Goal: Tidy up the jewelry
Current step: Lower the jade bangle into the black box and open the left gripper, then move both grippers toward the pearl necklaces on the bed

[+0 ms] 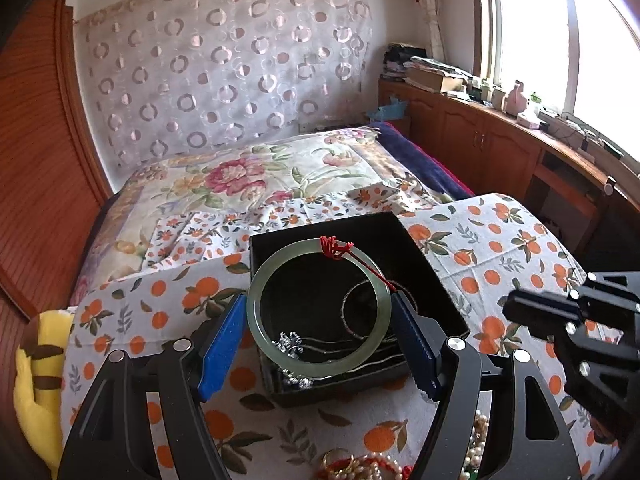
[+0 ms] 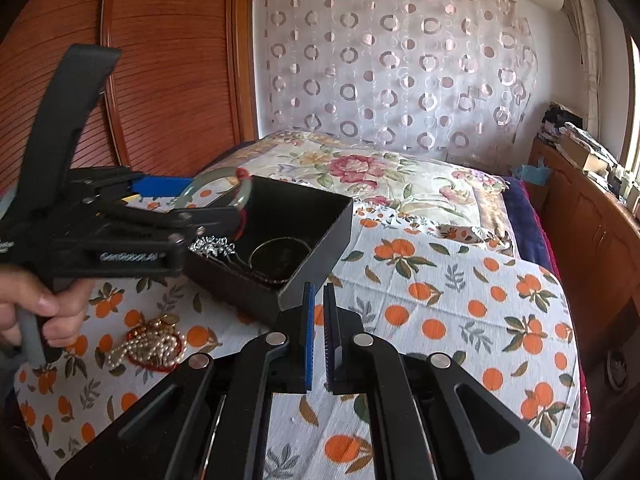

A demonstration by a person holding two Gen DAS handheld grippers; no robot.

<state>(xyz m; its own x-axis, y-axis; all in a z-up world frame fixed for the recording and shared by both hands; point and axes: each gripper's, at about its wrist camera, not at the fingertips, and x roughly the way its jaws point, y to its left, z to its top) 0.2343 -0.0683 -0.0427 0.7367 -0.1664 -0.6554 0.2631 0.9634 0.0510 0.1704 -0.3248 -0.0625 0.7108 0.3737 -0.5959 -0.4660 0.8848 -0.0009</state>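
The left tool grips the green bangle over the black box; lower it flat inside before letting go. The right tool is closed, holding nothing

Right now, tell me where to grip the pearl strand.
Take the pearl strand at the loop trailing off the left of the heap, coming from above with the right gripper, now shut. The rest is tangled with the red cord.
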